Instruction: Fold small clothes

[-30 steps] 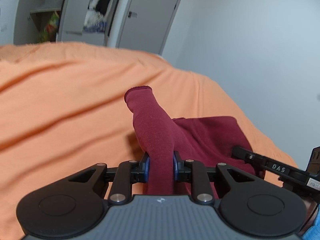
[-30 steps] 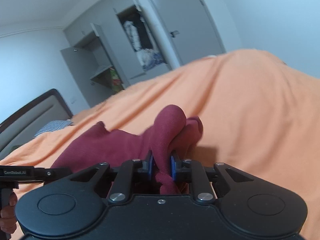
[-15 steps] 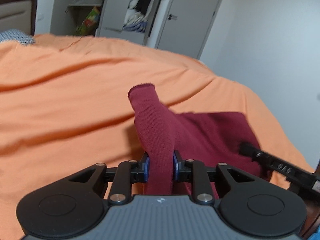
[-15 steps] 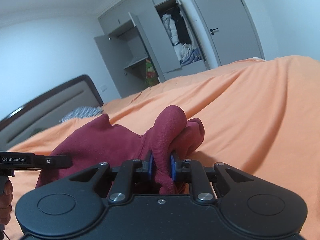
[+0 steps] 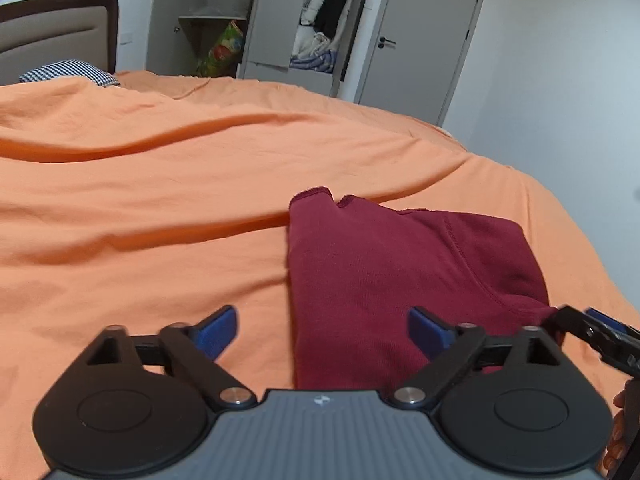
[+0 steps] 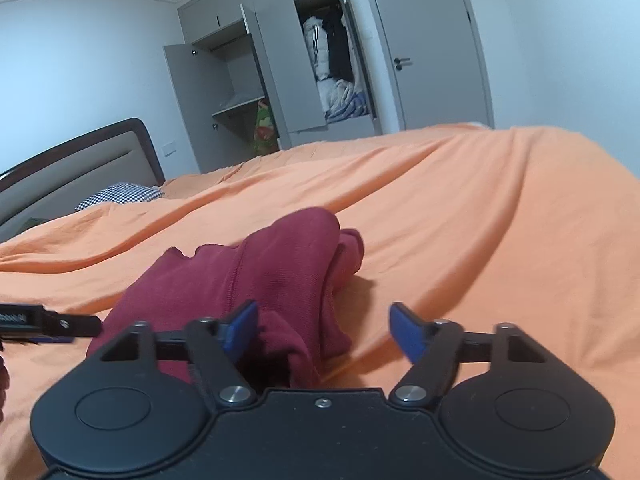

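A dark red garment (image 5: 384, 272) lies folded on the orange bedsheet (image 5: 140, 208); it also shows in the right wrist view (image 6: 276, 276), bunched at its right edge. My left gripper (image 5: 324, 330) is open and empty, its jaws spread over the garment's near left edge. My right gripper (image 6: 324, 330) is open and empty, with the garment's near right end lying between its jaws. The right gripper's finger shows at the right edge of the left wrist view (image 5: 592, 332), and the left gripper's finger at the left edge of the right wrist view (image 6: 44, 322).
The bed's headboard (image 6: 76, 160) and a checked pillow (image 6: 120, 194) lie at the far left. An open grey wardrobe (image 6: 280, 80) with clothes and a closed door (image 6: 428, 44) stand behind the bed. The sheet has long wrinkles (image 5: 160, 144).
Both grippers have opened and let go of the red garment. The raised folds they held have dropped, and the garment now lies flat on the sheet.
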`<state>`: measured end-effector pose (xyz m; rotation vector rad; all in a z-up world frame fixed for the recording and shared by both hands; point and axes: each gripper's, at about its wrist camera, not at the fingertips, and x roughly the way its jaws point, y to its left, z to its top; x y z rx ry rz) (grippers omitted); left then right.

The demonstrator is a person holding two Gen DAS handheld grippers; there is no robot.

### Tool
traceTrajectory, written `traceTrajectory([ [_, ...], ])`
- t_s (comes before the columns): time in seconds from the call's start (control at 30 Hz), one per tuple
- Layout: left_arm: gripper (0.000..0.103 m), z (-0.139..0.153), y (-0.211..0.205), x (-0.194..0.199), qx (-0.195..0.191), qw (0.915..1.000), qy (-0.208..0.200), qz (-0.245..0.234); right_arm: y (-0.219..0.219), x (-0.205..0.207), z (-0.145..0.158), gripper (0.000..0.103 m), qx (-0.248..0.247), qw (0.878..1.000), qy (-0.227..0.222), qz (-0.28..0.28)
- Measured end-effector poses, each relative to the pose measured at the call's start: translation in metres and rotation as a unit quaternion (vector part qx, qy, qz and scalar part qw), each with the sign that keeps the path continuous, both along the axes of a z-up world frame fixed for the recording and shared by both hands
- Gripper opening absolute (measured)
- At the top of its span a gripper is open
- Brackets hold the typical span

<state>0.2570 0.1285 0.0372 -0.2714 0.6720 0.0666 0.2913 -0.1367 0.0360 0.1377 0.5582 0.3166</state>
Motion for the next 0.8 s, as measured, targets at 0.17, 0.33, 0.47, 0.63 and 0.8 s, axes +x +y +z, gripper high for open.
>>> traceTrajectory([
  [0.17,0.103,0.013,-0.003,-0.044,0.01,0.9987,-0.039,0.03,-0.002,-0.039,0.014,0.102,-0.017,0.999,-0.039,0.0],
  [0.33,0.103,0.015,-0.008,-0.092,0.025,0.9972,-0.061,0.034,-0.001,-0.086,0.03,0.102,-0.021,0.997,-0.069,-0.001],
  [0.47,0.103,0.009,-0.017,-0.126,0.043,0.9959,-0.072,0.035,-0.002,-0.126,0.035,0.102,-0.017,0.997,-0.08,-0.005],
  [0.63,0.103,-0.014,-0.025,-0.151,0.045,0.9967,-0.063,0.024,0.0,-0.165,0.029,0.102,-0.024,0.996,-0.083,-0.003],
  [0.8,0.103,-0.029,-0.032,-0.16,0.048,0.9974,-0.053,0.014,0.002,-0.188,0.018,0.102,-0.045,0.996,-0.077,0.002],
])
